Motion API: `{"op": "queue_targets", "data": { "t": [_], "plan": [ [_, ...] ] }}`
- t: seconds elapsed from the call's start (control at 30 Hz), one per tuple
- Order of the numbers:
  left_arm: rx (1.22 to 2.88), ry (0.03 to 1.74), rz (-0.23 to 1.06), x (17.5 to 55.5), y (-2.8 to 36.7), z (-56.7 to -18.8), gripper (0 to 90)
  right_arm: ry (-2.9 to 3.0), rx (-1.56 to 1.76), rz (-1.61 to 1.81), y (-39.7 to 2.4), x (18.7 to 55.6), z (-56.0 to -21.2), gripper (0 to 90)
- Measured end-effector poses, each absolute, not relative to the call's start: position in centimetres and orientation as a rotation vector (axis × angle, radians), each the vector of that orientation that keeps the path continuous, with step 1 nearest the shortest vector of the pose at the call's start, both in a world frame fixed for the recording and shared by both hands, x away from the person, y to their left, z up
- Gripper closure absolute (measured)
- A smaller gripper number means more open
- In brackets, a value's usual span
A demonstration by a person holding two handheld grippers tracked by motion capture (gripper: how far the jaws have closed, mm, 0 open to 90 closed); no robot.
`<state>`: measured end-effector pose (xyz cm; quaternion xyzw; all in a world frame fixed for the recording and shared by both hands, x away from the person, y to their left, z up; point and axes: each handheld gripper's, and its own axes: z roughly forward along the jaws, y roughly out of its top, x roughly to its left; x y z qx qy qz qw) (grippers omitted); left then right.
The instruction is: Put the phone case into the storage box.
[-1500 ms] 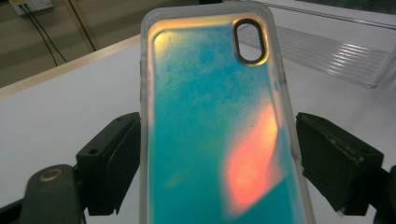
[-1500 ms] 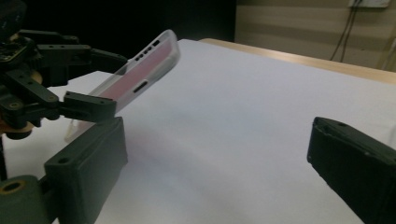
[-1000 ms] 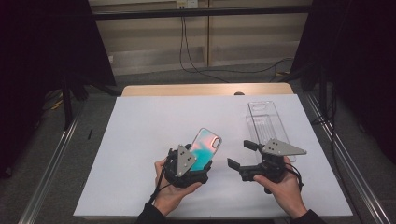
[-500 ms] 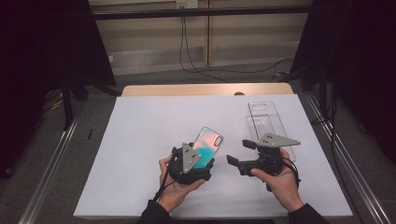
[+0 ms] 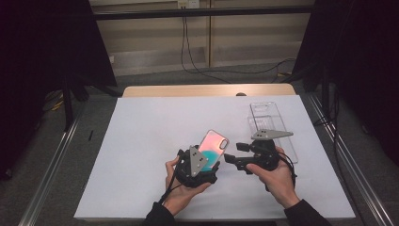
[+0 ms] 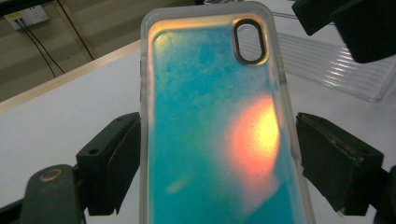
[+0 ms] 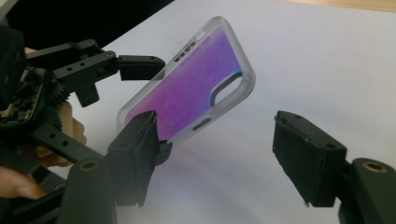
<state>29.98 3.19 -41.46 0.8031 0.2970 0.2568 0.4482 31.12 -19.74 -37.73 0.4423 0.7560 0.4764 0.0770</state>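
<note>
Slippage is the risk: left tongs [image 5: 207, 157] pinch the phone case [image 5: 213, 145] by its long edges, tilted up above the desk [image 5: 141, 141]. Right tongs [image 5: 231, 157], spread but just closing with nothing between them, could knock it loose if they close off-centre.

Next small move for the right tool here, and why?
Probably ease the right tool forward onto the phone case's free end. The left tool holds the case lifted off the table; the right one's jaws, just closing, have nothing between them yet.
</note>
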Motion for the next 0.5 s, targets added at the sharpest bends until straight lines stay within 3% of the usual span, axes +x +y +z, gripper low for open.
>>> {"op": "queue_targets", "data": {
  "t": [0.5],
  "plan": [
    [1.983,0.737,0.657,29.77,3.20,-41.18,17.0,2.240,1.502,1.437,-19.21,31.88,-37.50,53.8]
  ]
}}
